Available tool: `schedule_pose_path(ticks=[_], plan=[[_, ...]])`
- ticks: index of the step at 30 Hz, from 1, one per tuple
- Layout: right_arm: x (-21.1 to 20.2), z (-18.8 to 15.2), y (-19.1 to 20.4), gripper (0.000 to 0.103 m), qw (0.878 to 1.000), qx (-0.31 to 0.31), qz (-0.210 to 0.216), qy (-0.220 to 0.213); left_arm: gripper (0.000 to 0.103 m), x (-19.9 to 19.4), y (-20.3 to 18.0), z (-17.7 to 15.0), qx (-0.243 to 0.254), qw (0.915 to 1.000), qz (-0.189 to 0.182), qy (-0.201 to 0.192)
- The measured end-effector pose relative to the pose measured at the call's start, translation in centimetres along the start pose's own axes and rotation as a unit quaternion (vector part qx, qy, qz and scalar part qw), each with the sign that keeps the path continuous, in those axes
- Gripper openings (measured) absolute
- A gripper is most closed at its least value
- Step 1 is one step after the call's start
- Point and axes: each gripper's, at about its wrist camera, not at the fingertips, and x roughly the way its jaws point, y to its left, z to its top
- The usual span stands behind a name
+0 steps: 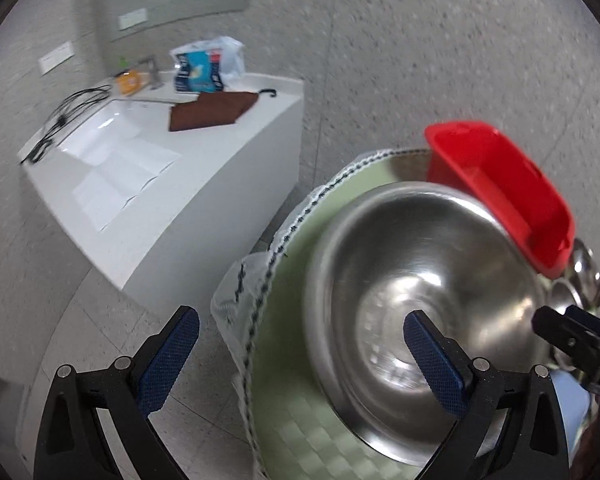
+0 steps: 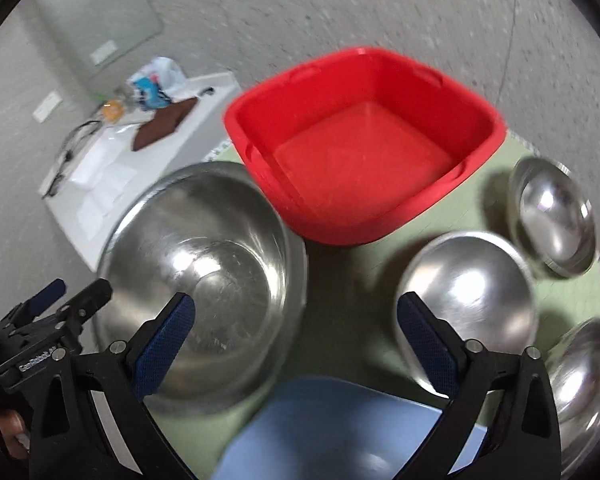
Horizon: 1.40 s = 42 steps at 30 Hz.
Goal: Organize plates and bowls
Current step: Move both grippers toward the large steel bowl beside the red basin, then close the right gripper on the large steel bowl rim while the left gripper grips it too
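A large steel bowl (image 2: 204,276) sits on the green-clothed table (image 2: 332,304), also in the left wrist view (image 1: 416,292). A red square tub (image 2: 360,148) stands behind it, empty. Three smaller steel bowls lie to the right: one near (image 2: 472,300), one far right (image 2: 556,220), one at the lower right (image 2: 584,384). A blue plate (image 2: 332,428) lies at the front. My right gripper (image 2: 296,332) is open above the table between the bowls. My left gripper (image 1: 300,344) is open over the table's left edge, its right finger above the large bowl.
A white counter with a sink (image 1: 148,168) stands to the left across a floor gap, holding a brown cloth (image 1: 212,110), cables, a bag and packets. The table's lace-trimmed edge (image 1: 268,264) is at the left. The red tub (image 1: 500,188) shows behind the bowl.
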Motion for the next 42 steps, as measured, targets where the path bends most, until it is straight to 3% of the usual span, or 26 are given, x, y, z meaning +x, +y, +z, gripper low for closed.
schedule_pose_path(ticks=[3,5,6,11,12,13,19,23,27,31,34,37,42], plan=[[1.6,-0.2,0.4,0.091,0.999,0.016,-0.027,0.022,0.095,2.5,0.6,1.4,0.032,0.9988,-0.031,0.019],[2.1,-0.2,0.9,0.089,0.999,0.009,-0.047,0.022,0.081,4.0,0.5,1.7,0.06,0.9967,-0.046,0.029],[2.5,-0.3,0.9,0.082,0.998,0.008,-0.05,0.025,0.075,4.6,0.5,1.8,0.068,0.9958,-0.051,0.034],[4.1,-0.6,0.2,0.042,0.998,0.035,-0.019,0.057,0.022,6.6,1.0,2.1,0.081,0.9912,-0.089,0.054],[4.1,-0.7,0.4,0.031,0.998,0.036,-0.012,0.059,0.019,6.7,1.3,2.1,0.084,0.9915,-0.085,0.051],[4.1,-0.9,0.7,0.03,0.998,0.034,-0.004,0.061,0.016,6.8,1.8,2.2,0.086,0.9916,-0.084,0.047],[2.6,-1.7,3.1,0.029,0.998,0.006,0.027,0.056,0.015,4.7,4.6,1.7,0.066,0.994,-0.085,0.018],[0.7,-1.5,4.5,0.029,0.998,-0.014,0.049,0.041,0.015,0.4,5.8,1.4,0.058,0.995,-0.076,-0.027],[-2.8,0.4,4.7,0.029,0.997,-0.023,0.07,0.003,0.015,-3.6,4.8,2.6,0.057,0.9917,-0.082,-0.081],[-6.5,3.9,2.8,0.029,0.996,-0.026,0.062,-0.055,0.015,-5.8,1.9,5.0,0.077,0.9842,-0.103,-0.122],[-6.9,6.6,0.2,0.029,0.996,-0.014,0.043,-0.075,0.016,-5.5,-2.3,7.0,0.106,0.9762,-0.125,-0.142],[-5.5,9.0,-3.0,0.029,0.997,0.006,0.019,-0.075,0.016,-3.0,-5.4,8.9,0.122,0.9733,-0.139,-0.136],[-1.3,11.2,-8.5,0.029,0.998,0.05,0.018,-0.046,0.016,2.6,-9.8,9.9,0.143,0.9745,-0.134,-0.109]])
